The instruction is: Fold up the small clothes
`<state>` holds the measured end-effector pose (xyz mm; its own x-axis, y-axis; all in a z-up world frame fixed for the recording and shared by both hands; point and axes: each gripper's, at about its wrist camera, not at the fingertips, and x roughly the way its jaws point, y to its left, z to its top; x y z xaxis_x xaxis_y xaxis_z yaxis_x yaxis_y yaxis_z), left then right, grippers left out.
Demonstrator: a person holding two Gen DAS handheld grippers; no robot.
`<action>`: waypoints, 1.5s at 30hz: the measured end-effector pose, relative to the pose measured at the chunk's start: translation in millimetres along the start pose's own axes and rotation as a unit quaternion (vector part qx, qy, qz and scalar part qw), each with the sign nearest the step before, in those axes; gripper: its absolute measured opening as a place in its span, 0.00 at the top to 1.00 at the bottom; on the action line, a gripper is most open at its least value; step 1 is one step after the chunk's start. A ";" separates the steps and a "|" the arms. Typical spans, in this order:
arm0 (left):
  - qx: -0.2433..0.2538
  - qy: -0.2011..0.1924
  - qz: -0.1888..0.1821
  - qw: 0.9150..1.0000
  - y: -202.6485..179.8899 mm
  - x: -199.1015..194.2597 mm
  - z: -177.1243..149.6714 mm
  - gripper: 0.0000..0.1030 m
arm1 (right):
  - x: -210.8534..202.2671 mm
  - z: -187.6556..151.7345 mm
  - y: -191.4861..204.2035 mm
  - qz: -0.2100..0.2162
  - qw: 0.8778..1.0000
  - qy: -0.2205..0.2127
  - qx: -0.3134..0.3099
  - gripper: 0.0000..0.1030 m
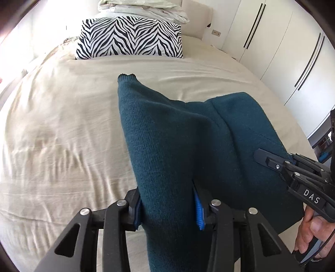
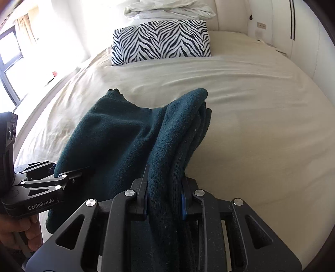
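Note:
A dark teal knit sweater [image 1: 178,134] lies partly on the cream bed [image 1: 62,129], with its near edge raised by both grippers. My left gripper [image 1: 167,209] is shut on the sweater's near left edge. My right gripper [image 2: 165,200] is shut on a bunched fold of the sweater [image 2: 117,136] at its right side. The right gripper also shows in the left wrist view [image 1: 278,165], at the sweater's right edge. The left gripper shows in the right wrist view [image 2: 69,173], at the sweater's left edge. A sleeve cuff [image 1: 126,77] points toward the pillow.
A zebra-print pillow [image 1: 129,40] lies at the head of the bed with white bedding [image 1: 144,8] piled behind it. White wardrobe doors [image 1: 278,41] stand along the right side. A bright window [image 2: 12,54] is at the left.

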<state>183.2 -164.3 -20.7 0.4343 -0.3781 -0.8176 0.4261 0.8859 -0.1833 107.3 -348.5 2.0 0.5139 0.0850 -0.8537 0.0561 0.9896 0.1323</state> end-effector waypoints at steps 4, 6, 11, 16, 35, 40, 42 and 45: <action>0.017 -0.020 0.023 0.999 13.9 -39.4 -22.9 0.60 | -24.9 -18.1 39.9 0.023 1.000 -0.020 0.006 0.81; 0.016 -0.024 0.029 0.999 26.1 -55.2 -36.2 0.60 | -31.8 -29.1 64.7 0.031 0.999 -0.024 0.003 0.81; 0.010 -0.022 0.046 0.999 53.2 -79.1 -69.9 0.59 | -34.6 -52.6 118.3 0.060 0.998 -0.016 0.007 0.81; -0.001 -0.010 0.059 0.998 77.8 -87.1 -105.7 0.59 | -28.8 -82.1 150.3 0.085 0.996 0.000 0.009 0.81; -0.005 0.010 0.090 0.996 95.1 -57.1 -152.4 0.43 | 58.2 -154.4 93.6 0.180 0.970 0.068 0.146 0.63; -0.011 0.005 0.103 0.995 101.2 -55.3 -153.8 0.29 | 51.1 -149.8 87.1 0.174 0.969 0.071 0.162 0.57; -0.021 0.004 0.098 0.995 106.7 -56.2 -154.8 0.26 | 40.5 -146.2 84.7 0.157 0.971 0.065 0.167 0.56; -0.030 0.002 0.094 0.995 110.1 -56.4 -155.9 0.24 | 13.4 -142.6 84.6 0.133 0.976 0.039 0.167 0.56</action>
<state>81.9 -3.5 -79.9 0.4987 -0.2031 -0.8426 0.2891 0.9555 -0.0593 -3.1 -247.2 -70.0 0.4829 0.3558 -0.8001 0.2122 0.8390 0.5011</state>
